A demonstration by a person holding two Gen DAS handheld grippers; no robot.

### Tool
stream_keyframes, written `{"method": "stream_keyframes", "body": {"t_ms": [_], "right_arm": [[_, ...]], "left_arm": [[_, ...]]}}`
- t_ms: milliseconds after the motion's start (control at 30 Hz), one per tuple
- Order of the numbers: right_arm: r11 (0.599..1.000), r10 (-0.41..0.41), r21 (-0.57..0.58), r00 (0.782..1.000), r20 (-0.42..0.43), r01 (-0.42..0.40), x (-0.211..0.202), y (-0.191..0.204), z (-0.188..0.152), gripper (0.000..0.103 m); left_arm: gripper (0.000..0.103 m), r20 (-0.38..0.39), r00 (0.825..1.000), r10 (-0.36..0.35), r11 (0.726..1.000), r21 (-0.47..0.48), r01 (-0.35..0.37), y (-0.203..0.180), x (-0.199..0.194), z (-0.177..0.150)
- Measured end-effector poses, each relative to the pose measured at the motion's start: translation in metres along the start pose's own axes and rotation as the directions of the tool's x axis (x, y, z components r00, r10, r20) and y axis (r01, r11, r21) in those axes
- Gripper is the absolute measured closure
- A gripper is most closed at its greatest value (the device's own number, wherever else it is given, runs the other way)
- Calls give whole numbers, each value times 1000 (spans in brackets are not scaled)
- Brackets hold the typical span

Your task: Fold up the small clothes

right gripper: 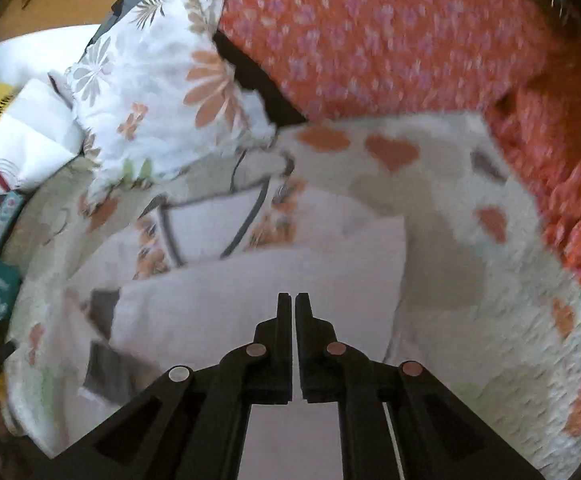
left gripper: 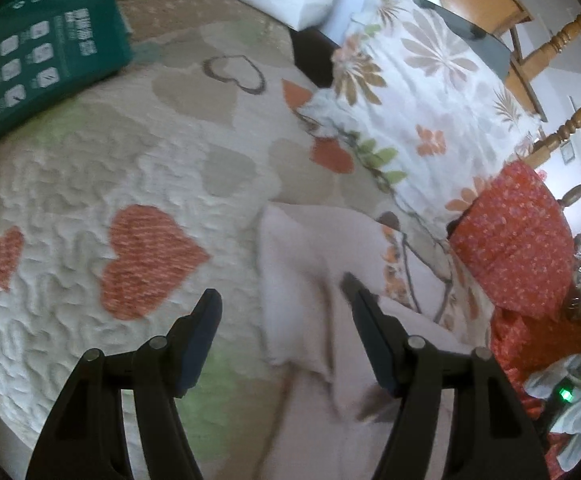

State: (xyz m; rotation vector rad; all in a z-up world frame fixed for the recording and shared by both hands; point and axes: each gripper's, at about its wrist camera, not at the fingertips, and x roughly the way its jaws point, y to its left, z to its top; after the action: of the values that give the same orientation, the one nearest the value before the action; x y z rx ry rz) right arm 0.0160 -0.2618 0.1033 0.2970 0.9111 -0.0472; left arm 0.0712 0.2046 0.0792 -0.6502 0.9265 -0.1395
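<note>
A pale pink small garment (left gripper: 314, 256) lies partly folded on a quilted bedspread with heart shapes (left gripper: 90, 184). My left gripper (left gripper: 282, 300) is open above the garment's left edge, one finger over the quilt and the other over the pink cloth, holding nothing. In the right wrist view the same garment (right gripper: 218, 304) shows a printed front with a dark outline and orange flowers (right gripper: 210, 232). My right gripper (right gripper: 293, 300) is shut with its jaws together, empty, just above the pink cloth.
A floral pillow (left gripper: 422, 92) and an orange-red spotted cushion (left gripper: 518, 240) lie at the right. A green box (left gripper: 46, 52) sits at the back left. Wooden chair spindles (left gripper: 570, 120) stand beyond the bed. The red cushion (right gripper: 390, 36) fills the top of the right view.
</note>
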Motion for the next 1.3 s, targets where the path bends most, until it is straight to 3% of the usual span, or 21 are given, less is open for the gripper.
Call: {"method": "stream_keyframes", "body": {"t_ms": [33,100,167,233,267,367,400,433,567,667,700,733,767,800,900,1000,1067,1167,1300], "right_arm": [[999,21,-28,1000,-14,-22,2,7,-6,68],[985,101,-132,993,-60,-108,10,41,-27,50],[960,143,-228,984,-108,-164,18,76,-46,49],[896,140,-406,982,-128,-181,26,126,-73,46],[867,130,-467,984,-124,-174,27,139,-83,45],[721,69,-685,994,-85,-109,37,190,-111,38],[705,53,-705,997,-60,-80,39,196,-112,38],[712,48,-699,998,-46,-67,42,196,-109,37],[851,75,-513,993,-90,-111,61,164,-75,34],[890,94,-435,989,-115,-136,74,151,-64,34],[898,115,-408,983,-140,-163,79,149,-62,43],[905,154,-370,973,-174,-210,84,147,-60,70],[908,187,-335,959,-212,-251,89,149,-59,88],[909,214,-307,949,-232,-280,90,150,-60,98],[901,291,-259,929,-231,-347,75,152,-58,98],[911,344,-185,927,-152,-368,49,137,-38,98],[931,339,-116,938,-79,-346,32,112,-19,98],[973,229,9,973,30,-229,16,55,7,98],[983,53,174,997,49,-61,18,-21,12,98]], "left_arm": [[35,-3,1000,-6,1000,1,6,-5,3,-1],[34,-10,1000,-6,1000,14,6,-16,8,-3],[34,-17,1000,1,999,44,-1,-26,12,-6],[34,-10,1000,17,997,72,-16,-32,12,-8],[34,-1,1000,31,996,89,-31,-34,10,-8],[34,19,998,65,992,109,-67,-30,6,-5],[34,21,997,69,992,105,-71,-27,4,-4],[34,23,997,70,993,97,-72,-23,3,-3],[34,12,998,61,997,54,-62,-7,-1,2],[34,5,999,54,998,42,-55,-2,-1,3],[34,4,998,58,997,42,-58,-1,-1,3],[34,2,998,59,997,41,-59,-1,0,2],[34,0,998,60,998,36,-60,0,1,2],[34,-2,998,62,998,31,-62,1,2,1],[34,-9,998,65,998,5,-65,4,5,1],[34,-17,998,55,998,-19,-55,4,8,1],[34,-19,999,48,999,-22,-48,1,9,-1],[34,-19,999,42,999,-17,-42,-5,10,-3],[34,-23,997,71,997,-1,-71,-10,13,-5]]}}
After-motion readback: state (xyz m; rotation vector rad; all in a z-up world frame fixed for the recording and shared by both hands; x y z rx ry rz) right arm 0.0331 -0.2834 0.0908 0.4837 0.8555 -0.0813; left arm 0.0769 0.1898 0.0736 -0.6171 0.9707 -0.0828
